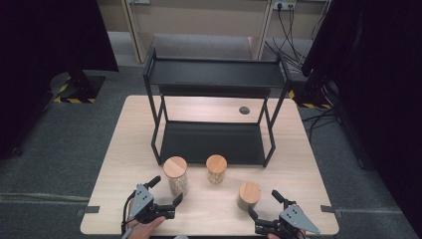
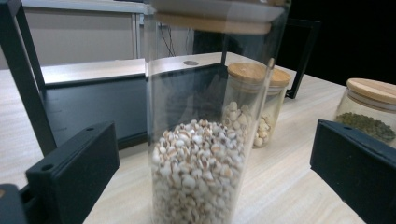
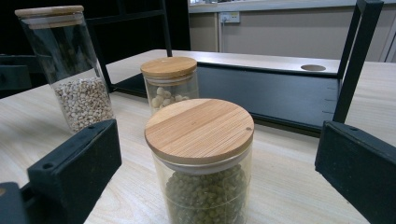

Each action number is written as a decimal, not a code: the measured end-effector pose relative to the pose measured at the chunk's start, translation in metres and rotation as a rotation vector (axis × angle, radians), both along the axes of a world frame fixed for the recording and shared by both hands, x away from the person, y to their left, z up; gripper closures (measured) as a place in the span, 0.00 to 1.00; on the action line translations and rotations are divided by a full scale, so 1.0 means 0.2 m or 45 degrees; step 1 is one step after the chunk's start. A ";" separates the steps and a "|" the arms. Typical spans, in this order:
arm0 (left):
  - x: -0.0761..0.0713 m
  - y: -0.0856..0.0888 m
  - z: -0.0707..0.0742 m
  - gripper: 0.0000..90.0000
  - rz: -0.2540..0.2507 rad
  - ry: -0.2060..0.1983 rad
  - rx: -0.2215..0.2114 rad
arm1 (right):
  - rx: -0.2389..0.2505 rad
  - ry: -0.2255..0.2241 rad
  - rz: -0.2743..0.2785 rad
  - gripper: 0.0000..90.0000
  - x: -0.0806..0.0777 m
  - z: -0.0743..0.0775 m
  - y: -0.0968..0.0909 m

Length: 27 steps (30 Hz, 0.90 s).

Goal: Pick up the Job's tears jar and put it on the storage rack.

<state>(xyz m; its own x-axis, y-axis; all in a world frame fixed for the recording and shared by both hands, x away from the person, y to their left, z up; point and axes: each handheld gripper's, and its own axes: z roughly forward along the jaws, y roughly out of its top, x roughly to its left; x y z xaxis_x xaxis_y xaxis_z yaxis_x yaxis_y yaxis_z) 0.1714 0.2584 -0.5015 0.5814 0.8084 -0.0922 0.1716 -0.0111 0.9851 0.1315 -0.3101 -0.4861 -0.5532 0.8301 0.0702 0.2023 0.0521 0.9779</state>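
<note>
Grey carpet floor [image 1: 59, 144], beige cabinets [image 1: 199, 20], black curtains [image 1: 50, 35], wall socket [image 1: 284, 5]

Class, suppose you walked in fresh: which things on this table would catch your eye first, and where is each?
Three glass jars with wooden lids stand in front of the black two-tier shelf: the tall jar of pale grains at left, a middle jar, and a short jar of green beans at right. The open left gripper and right gripper each frame a jar.
</note>
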 end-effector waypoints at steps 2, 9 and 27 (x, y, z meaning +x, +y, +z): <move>0.01 -0.01 0.01 0.01 0.002 0.000 -0.002 | 0.001 -0.001 -0.001 0.01 0.00 0.00 0.00; 0.06 -0.03 0.03 0.01 0.001 0.000 0.021 | 0.002 -0.007 0.002 0.01 0.00 0.00 0.00; 0.16 -0.07 0.04 0.28 -0.024 -0.018 0.102 | 0.010 0.005 0.005 0.01 0.00 0.00 0.00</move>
